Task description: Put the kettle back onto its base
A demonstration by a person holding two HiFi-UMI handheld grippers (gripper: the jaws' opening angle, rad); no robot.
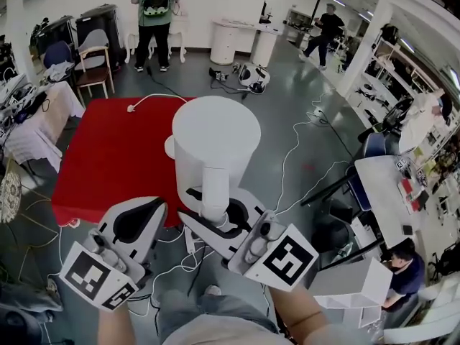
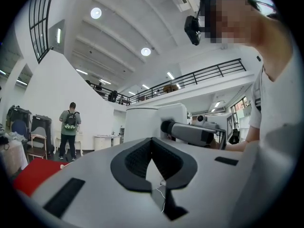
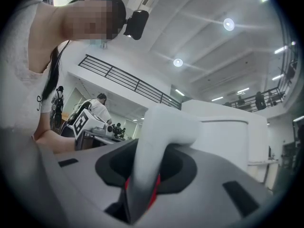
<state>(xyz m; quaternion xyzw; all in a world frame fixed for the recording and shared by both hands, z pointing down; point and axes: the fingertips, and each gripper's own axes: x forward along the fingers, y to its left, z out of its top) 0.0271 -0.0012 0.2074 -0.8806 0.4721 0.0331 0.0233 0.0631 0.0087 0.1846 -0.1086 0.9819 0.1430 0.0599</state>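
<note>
The right gripper (image 1: pixel 215 220) is clamping the upright handle (image 1: pixel 214 187) of the white electric kettle (image 1: pixel 215 139), which is hanging straight ahead of it above the floor, near a red carpet (image 1: pixel 108 157). The left gripper (image 1: pixel 147 210) is sitting just beside it, closed and empty. No base is showing (nor any readable lettering).

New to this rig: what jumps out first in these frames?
A big white kettle fills the centre of the head view, gripped by its handle in the right tongs. A red carpet lies on the floor to its left, and the left tongs are empty beside it.
</note>
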